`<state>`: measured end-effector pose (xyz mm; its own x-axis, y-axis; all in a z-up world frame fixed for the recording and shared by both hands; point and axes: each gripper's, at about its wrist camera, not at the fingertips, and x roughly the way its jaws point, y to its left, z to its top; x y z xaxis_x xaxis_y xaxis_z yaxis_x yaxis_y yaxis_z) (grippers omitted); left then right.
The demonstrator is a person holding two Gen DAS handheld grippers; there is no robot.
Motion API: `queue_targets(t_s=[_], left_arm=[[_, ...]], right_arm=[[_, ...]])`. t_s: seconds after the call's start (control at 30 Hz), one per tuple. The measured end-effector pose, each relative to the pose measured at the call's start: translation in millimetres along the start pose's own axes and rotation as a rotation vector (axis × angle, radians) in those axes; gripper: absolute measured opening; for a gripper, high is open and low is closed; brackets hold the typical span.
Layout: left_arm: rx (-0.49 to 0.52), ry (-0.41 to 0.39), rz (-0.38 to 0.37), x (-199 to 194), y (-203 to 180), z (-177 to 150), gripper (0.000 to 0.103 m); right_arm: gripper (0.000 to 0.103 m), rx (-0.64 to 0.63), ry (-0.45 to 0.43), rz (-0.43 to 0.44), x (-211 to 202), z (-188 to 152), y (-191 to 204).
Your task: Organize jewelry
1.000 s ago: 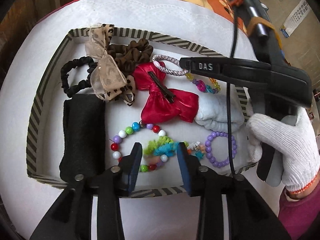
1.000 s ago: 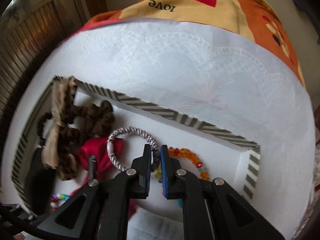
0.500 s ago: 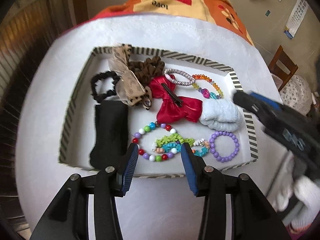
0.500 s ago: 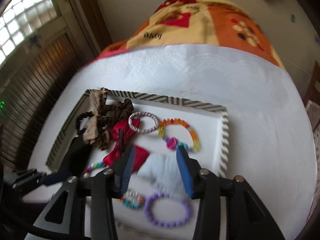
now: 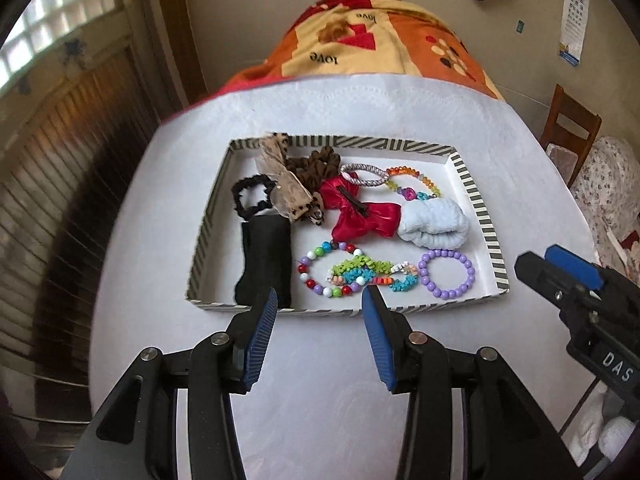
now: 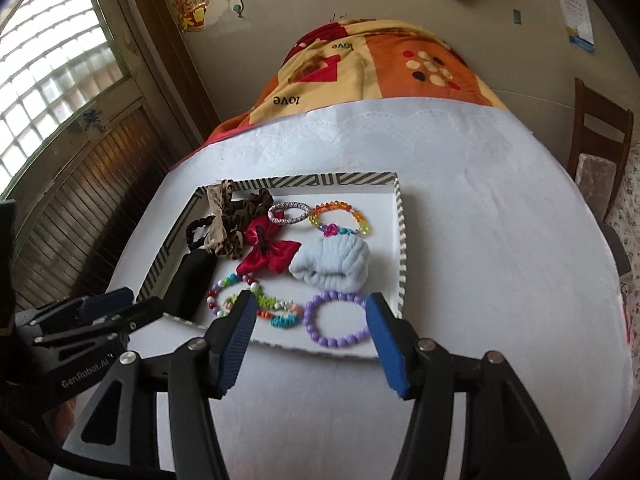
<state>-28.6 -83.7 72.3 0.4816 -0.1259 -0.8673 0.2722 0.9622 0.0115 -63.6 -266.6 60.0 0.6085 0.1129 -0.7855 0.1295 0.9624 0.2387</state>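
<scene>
While both grippers hang empty above the white cloth, the left gripper [image 5: 319,304] gapes wide and the right gripper [image 6: 311,312] has just been opening; jewelry fills the striped tray [image 5: 480,216] at mid-frame.

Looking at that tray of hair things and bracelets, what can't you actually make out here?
- Black fabric pouch: its near end, left wrist view, hidden behind a finger of the left gripper.
- Wall calendar: print too small, both views.
- Right gripper: the hand holding it, below the frame edge.
</scene>
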Motion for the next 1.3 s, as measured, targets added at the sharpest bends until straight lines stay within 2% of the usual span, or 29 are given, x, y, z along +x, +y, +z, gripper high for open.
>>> queue_targets(t_s=[0.2, 0.3, 0.33, 0.43, 0.53, 0.67, 0.8, 1.3], left_arm=[[0.0, -0.018, -0.009, -19, -1, -9, 0.034], [0.036, -0.018, 0.099, -25, -6, -15, 0.034], [0.047, -0.022, 0.11, -27, -7, -18, 0.034], [0.026, -0.009, 0.083, -31, -5, -24, 0.034], [0.037, -0.035, 0.112, -39, -7, -29, 0.034], [-0.007, -0.016, 0.078, -42, -1, -32, 0.034], [-0.023, -0.014, 0.079, -45, 2, -35, 0.034], [-0.055, -0.088, 0.069, -72, 6, -34, 0.034]], right_arm=[[0.06, 0.007, -0.004, 0.007, -21, -14, 2], [0.06, -0.01, -0.008, 0.007, -30, -20, 5], [0.06, -0.017, -0.011, 0.008, -34, -22, 6], [0.06, -0.02, -0.017, 0.011, -40, -25, 6], [0.06, -0.014, -0.024, 0.017, -46, -28, 5], [0.06, -0.034, -0.025, 0.017, -50, -32, 12], [0.06, -0.06, -0.025, 0.015, -53, -33, 21], [0.065, -0.099, -0.051, -0.004, -67, -29, 42]])
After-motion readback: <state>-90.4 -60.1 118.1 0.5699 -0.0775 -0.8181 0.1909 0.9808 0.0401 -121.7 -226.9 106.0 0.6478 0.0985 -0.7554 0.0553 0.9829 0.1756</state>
